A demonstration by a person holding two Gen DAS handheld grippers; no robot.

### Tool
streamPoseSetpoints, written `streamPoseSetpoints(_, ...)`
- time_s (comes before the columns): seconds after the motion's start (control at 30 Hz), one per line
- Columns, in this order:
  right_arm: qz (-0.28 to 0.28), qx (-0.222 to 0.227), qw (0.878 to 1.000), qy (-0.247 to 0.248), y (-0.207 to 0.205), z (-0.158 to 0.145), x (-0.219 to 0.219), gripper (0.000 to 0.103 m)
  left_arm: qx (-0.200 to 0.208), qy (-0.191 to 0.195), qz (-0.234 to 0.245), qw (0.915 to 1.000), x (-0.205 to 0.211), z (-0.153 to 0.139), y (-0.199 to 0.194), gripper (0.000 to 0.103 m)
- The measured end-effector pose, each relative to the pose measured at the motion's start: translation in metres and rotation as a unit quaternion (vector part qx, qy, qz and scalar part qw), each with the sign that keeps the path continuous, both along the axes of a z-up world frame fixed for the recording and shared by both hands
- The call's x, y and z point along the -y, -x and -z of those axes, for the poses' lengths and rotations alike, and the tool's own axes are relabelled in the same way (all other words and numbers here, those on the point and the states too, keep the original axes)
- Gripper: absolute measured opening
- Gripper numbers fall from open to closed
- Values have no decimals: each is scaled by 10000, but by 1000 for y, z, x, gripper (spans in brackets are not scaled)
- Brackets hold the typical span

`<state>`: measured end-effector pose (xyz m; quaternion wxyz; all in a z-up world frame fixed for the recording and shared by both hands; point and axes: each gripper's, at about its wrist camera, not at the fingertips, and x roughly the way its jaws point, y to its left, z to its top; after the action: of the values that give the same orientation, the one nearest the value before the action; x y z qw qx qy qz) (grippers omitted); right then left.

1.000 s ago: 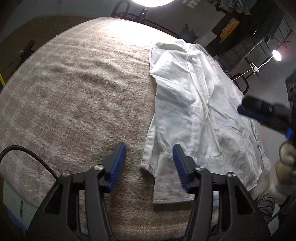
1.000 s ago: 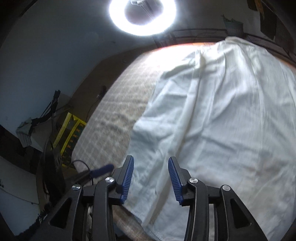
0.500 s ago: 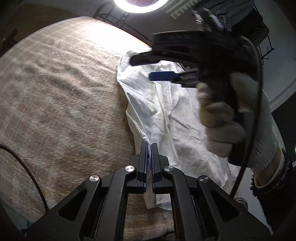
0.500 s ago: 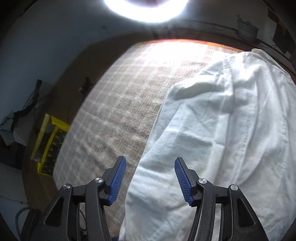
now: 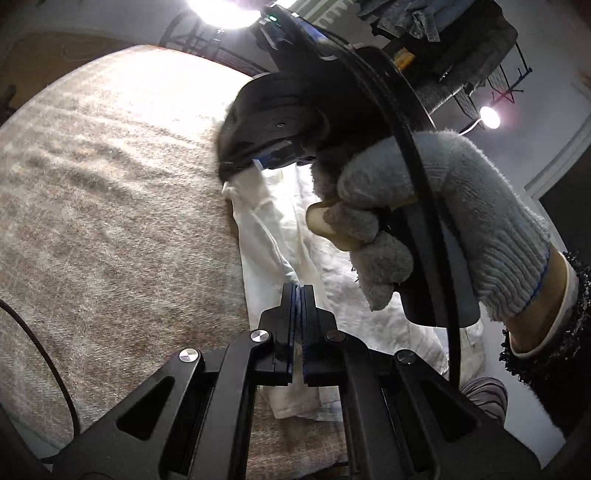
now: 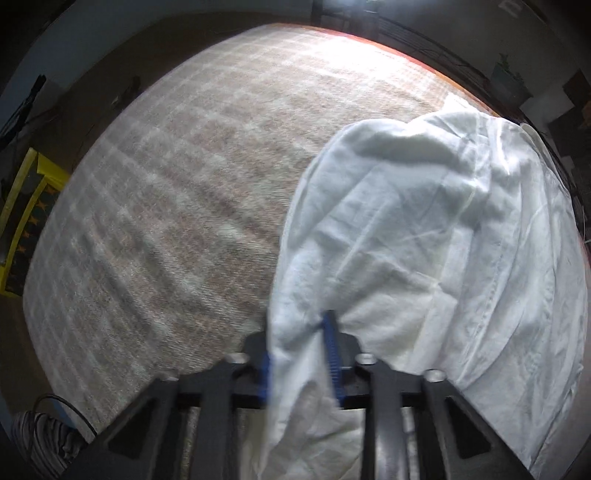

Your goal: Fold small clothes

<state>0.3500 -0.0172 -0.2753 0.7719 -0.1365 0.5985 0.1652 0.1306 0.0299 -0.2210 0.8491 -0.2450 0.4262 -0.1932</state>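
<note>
A white shirt (image 5: 280,236) lies on a beige checked cloth-covered table (image 5: 110,221). My left gripper (image 5: 297,290) is shut on the shirt's left edge near the front. In the left wrist view my right gripper (image 5: 258,162), held by a gloved hand, pinches the same edge farther back. In the right wrist view the shirt (image 6: 424,240) bunches between the blue pads of my right gripper (image 6: 299,354), which is closed around a fold of it; the cloth covers the left pad.
The table (image 6: 166,203) stretches left of the shirt. A ring light (image 5: 225,11) shines at the back. A clothes rack (image 5: 443,29) and a lamp (image 5: 489,117) stand at the right. A yellow crate (image 6: 26,206) sits on the floor at left.
My left gripper closed on the shirt's edge. My right gripper moved over to the same edge and closed on it. The edge is now lifted off the table.
</note>
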Motion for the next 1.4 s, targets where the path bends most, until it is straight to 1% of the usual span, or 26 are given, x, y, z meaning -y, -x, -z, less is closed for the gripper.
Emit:
streamPoseSetpoints(0.1, 305, -43, 9962, -814, 2, -8, 35, 0, 140, -145, 81, 9998, 16, -8, 0, 0)
streamPoseSetpoints(0.2, 609, 83, 9836, -1698, 10, -20, 77, 0, 286, -327, 235, 9988, 35, -17, 2, 0)
streamPoseSetpoints(0.23, 609, 83, 9836, -1698, 10, -20, 77, 0, 328, -384, 300, 9983, 43, -20, 3, 0)
streamPoseSetpoints(0.3, 795, 192, 9729, -2164, 16, -27, 104, 0, 389, -473, 413, 9973, 55, -25, 3, 0)
streamPoseSetpoints(0.33, 996, 361, 9584, -2652, 24, -36, 135, 0, 428, -523, 483, 9965, 64, -28, 3, 0)
streamPoseSetpoints(0.37, 1081, 429, 9515, -2850, 29, -40, 147, 0, 472, -562, 557, 9958, 73, -30, 3, 0)
streamPoseSetpoints(0.4, 1081, 429, 9515, -2850, 29, -40, 147, 0, 514, -608, 628, 9949, 80, -33, 3, 0)
streamPoseSetpoints(0.47, 1310, 519, 9354, -3244, 36, -44, 177, 0, 575, -720, 770, 9928, 96, -36, 2, 0)
streamPoseSetpoints(0.5, 1627, 558, 9199, -3524, 45, -42, 209, 0, 580, -750, 847, 9919, 104, -37, 2, 0)
streamPoseSetpoints(0.53, 1767, 552, 9139, -3611, 45, -43, 217, 0, 587, -803, 927, 9907, 113, -37, 2, 0)
streamPoseSetpoints(0.6, 2134, 465, 8949, -3892, 52, -32, 245, 0, 593, -902, 1054, 9886, 122, -38, 0, 0)
streamPoseSetpoints(0.63, 2284, 424, 8884, -3959, 56, -25, 256, 0, 608, -972, 1132, 9869, 129, -38, 0, 0)
streamPoseSetpoints(0.67, 2284, 424, 8884, -3959, 56, -25, 256, 0, 608, -1043, 1204, 9854, 136, -37, -1, 0)
streamPoseSetpoints(0.7, 2420, 308, 8817, -4038, 60, -14, 270, 0, 595, -1108, 1224, 9845, 136, -35, -1, 0)
streamPoseSetpoints(0.77, 2384, 307, 8874, -3933, 60, -8, 267, 0, 545, -1156, 1270, 9836, 142, -34, -3, 0)
streamPoseSetpoints(0.8, 2384, 307, 8874, -3933, 60, -8, 267, 0, 524, -1178, 1296, 9832, 141, -32, -4, 0)
streamPoseSetpoints(0.83, 2232, 367, 8978, -3779, 55, -9, 263, 0, 507, -1175, 1329, 9828, 142, -32, -4, 0)
streamPoseSetpoints(0.87, 2158, 395, 9016, -3729, 52, -12, 261, 0, 499, -1158, 1366, 9826, 142, -34, -3, 0)
streamPoseSetpoints(0.97, 2027, 462, 9158, -3437, 40, -15, 263, 0, 513, -1086, 1465, 9819, 140, -43, 22, 0)
streamPoseSetpoints(1.07, 2073, 203, 9110, -3561, 42, -6, 274, 0, 617, -1154, 1507, 9799, 127, -51, 42, 0)
streamPoseSetpoints(1.17, 2010, 227, 9269, -3163, 52, -2, 276, 5, 590, -1127, 1406, 9819, 103, -53, 38, 0)
streamPoseSetpoints(1.23, 2118, 237, 9293, -3017, 60, -1, 283, 14, 554, -1167, 1236, 9839, 93, -54, 28, 0)
streamPoseSetpoints(1.3, 2168, 261, 9268, -3055, 66, -2, 288, 27, 439, -1063, 1037, 9879, 84, -53, 20, 0)
streamPoseSetpoints(1.33, 2208, 270, 9242, -3105, 71, -5, 292, 33, 345, -974, 931, 9903, 78, -50, 11, 0)
streamPoseSetpoints(1.37, 2264, 311, 9158, -3304, 84, -10, 299, 41, 260, -877, 850, 9922, 74, -46, 1, 0)
streamPoseSetpoints(1.4, 2242, 311, 9132, -3387, 90, -11, 301, 41, 210, -828, 828, 9929, 70, -42, -4, 0)
